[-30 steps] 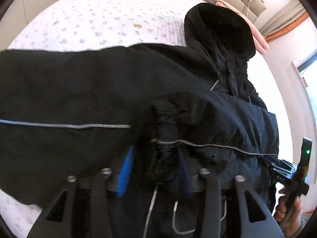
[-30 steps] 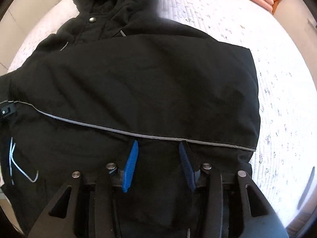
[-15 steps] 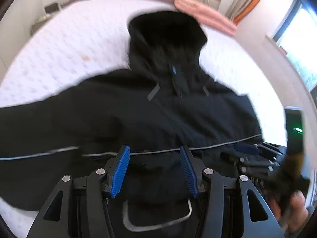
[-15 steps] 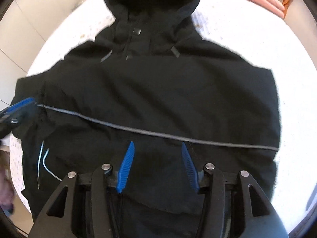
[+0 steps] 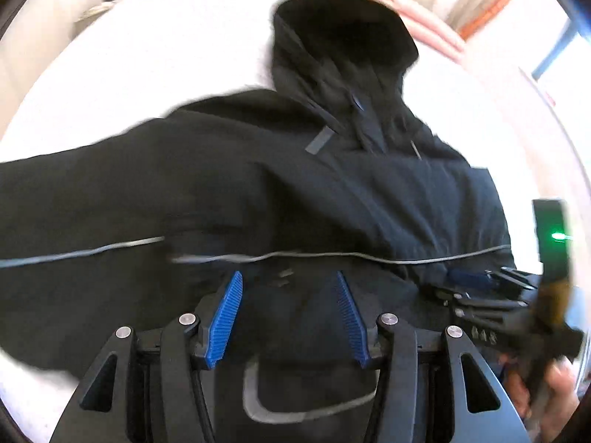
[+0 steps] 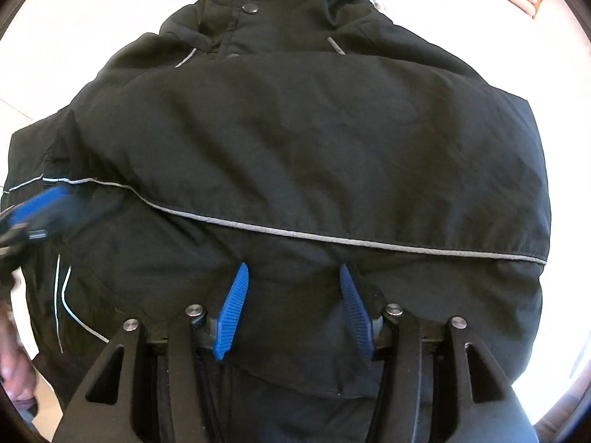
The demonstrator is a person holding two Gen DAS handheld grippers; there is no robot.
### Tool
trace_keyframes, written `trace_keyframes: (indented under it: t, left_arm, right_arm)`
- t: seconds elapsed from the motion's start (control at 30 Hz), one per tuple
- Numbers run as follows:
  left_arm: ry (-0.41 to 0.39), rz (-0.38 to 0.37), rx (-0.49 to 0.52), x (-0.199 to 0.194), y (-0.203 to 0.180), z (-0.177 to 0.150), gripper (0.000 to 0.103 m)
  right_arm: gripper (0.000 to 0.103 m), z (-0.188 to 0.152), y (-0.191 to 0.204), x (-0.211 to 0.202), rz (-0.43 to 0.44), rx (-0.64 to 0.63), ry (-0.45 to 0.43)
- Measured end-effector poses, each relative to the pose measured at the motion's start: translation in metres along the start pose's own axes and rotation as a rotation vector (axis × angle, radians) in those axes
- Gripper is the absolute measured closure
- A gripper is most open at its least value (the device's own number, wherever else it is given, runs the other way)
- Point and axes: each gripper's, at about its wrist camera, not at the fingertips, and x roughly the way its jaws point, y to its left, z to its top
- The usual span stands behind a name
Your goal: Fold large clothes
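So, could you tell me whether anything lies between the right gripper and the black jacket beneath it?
Nothing visible does. The right gripper, its jaws just opened wider with nothing between them, hangs directly over the black hooded jacket spread on the white bed. The left gripper is off at the jacket's side, not in the way.

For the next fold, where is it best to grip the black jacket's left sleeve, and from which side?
Probably at the far cuff end of the left sleeve, which still lies spread flat over the bed, while the other is already folded across the black jacket. Come from above and outside with the open left gripper, pinching the thin edge.
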Motion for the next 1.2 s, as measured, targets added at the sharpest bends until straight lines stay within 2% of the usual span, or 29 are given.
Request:
trace_keyframes:
  t: [0.13, 0.23, 0.3, 0.47, 0.57, 0.63, 0.73, 0.9, 1.0, 1.03, 1.13, 1.2]
  left_arm:
    - [-0.025, 0.095, -0.141, -0.042, 0.062, -0.019, 0.049]
    - [-0.051, 0.196, -0.259, -0.074, 0.121, -0.037, 0.049]
    - [-0.079, 0.272, -0.38, -0.095, 0.173, -0.047, 0.049]
    - [-0.169, 0.399, -0.698, -0.14, 0.301, -0.071, 0.049]
    - [-0.196, 0.362, -0.871, -0.147, 0.366, -0.081, 0.047]
    - [-0.208, 0.298, -0.965, -0.143, 0.4, -0.087, 0.046]
    - [-0.219, 0.282, -1.058, -0.136, 0.436, -0.097, 0.046]
    - [-0.208, 0.23, -1.071, -0.116, 0.452, -0.098, 0.046]
    - [-0.21, 0.246, -1.029, -0.112, 0.451, -0.097, 0.047]
    - [-0.208, 0.251, -1.008, -0.103, 0.449, -0.086, 0.06]
    - [-0.207, 0.278, -0.917, -0.102, 0.438, -0.071, 0.084]
    - [-0.226, 0.317, -0.84, -0.113, 0.419, -0.06, 0.086]
  right_arm:
    - [0.042, 0.01, 0.003, 0.006, -0.007, -0.021, 0.017]
    - [0.041, 0.017, 0.0, 0.006, -0.015, -0.024, 0.028]
    - [0.041, 0.019, 0.004, 0.007, -0.008, -0.02, 0.028]
    - [0.041, 0.021, 0.003, 0.01, -0.014, -0.033, 0.033]
    - [0.041, 0.023, 0.008, 0.013, -0.019, -0.032, 0.04]
    - [0.041, 0.021, 0.009, 0.013, -0.021, -0.033, 0.038]
    - [0.041, 0.02, 0.015, 0.013, -0.033, -0.035, 0.04]
    - [0.041, 0.021, 0.029, 0.017, -0.047, -0.035, 0.053]
    - [0.04, 0.022, 0.035, 0.02, -0.054, -0.036, 0.055]
    - [0.04, 0.021, 0.035, 0.021, -0.056, -0.037, 0.055]
    - [0.04, 0.019, 0.037, 0.023, -0.059, -0.039, 0.053]
    - [0.04, 0.019, 0.038, 0.023, -0.058, -0.041, 0.051]
